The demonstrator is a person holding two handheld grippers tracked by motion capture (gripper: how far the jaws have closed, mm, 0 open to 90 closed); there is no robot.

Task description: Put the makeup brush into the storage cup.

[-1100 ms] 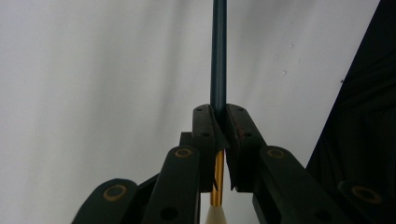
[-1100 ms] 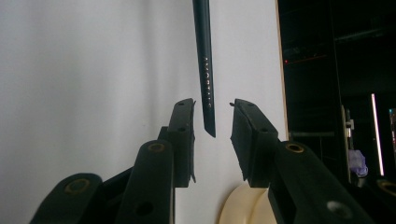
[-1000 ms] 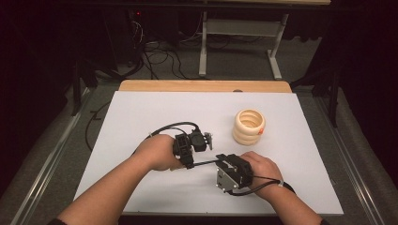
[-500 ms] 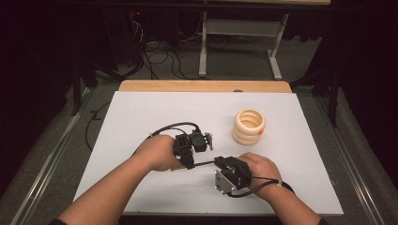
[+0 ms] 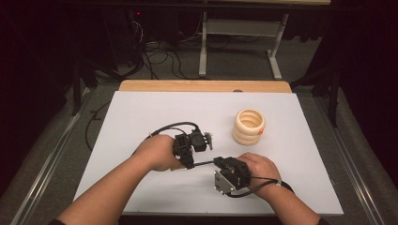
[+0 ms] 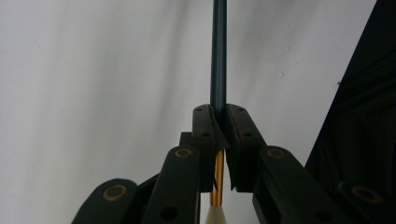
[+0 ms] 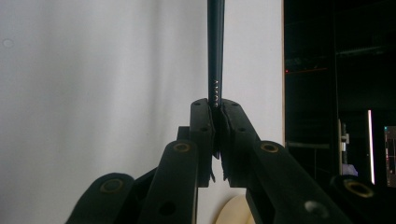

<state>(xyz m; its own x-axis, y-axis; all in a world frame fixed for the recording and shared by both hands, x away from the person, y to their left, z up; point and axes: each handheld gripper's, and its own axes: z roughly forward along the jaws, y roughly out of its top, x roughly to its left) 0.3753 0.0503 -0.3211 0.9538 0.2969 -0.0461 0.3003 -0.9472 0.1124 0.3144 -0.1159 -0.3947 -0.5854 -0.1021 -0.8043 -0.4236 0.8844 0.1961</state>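
Note:
A thin dark blue rod (image 5: 205, 162) with a gold ferrule (image 6: 216, 184) and a cream tip is held between both grippers, just above the white table (image 5: 141, 117). My left gripper (image 5: 190, 163) is shut on one end. In the left gripper view the rod (image 6: 218, 56) runs straight out from the closed jaws of that gripper (image 6: 218, 109). My right gripper (image 5: 218, 161) is shut on the other end. In the right gripper view the rod (image 7: 215, 46), with small pale marks on it, rises from that gripper (image 7: 215, 105).
A stack of cream rings (image 5: 248, 126) stands on the table behind and to the right of the hands. A wooden board edge (image 5: 202, 86) lines the table's far side. Beyond it are a metal stand (image 5: 244, 28) and floor cables.

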